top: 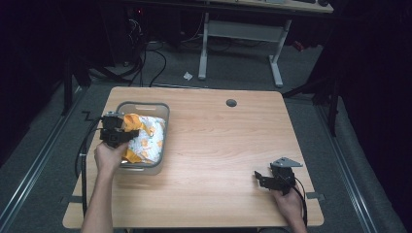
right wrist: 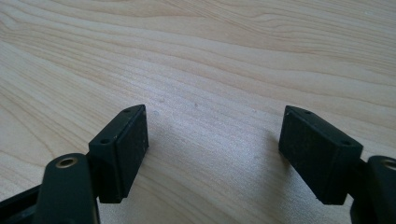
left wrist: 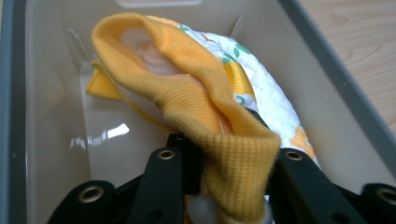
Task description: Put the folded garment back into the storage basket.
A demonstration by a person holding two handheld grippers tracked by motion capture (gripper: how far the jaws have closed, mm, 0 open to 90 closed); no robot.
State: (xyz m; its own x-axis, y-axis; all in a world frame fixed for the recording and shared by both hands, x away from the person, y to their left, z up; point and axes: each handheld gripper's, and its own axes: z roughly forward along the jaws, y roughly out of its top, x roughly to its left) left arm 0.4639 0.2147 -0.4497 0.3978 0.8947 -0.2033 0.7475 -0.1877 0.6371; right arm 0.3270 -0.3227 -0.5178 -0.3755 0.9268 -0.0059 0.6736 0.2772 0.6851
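Inside the grey bin (top: 165,109) lies a white printed garment (top: 148,138) with orange ribbed trim (left wrist: 196,93); the left gripper (top: 115,132) reaches over the bin's near-left rim, its jaws on either side of a fold of that trim, though I cannot tell whether they pinch it; well right of the bin, the right gripper (right wrist: 212,154) rests spread wide over the bare wooden table (top: 218,145).

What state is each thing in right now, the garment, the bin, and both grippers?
Garment: crumpled, lying in the bin, its orange ribbed edge between the left fingers.
Bin: upright on the table, holding the garment.
Left gripper: over the bin, fingers around the orange edge.
Right gripper: open, nothing between its fingers.
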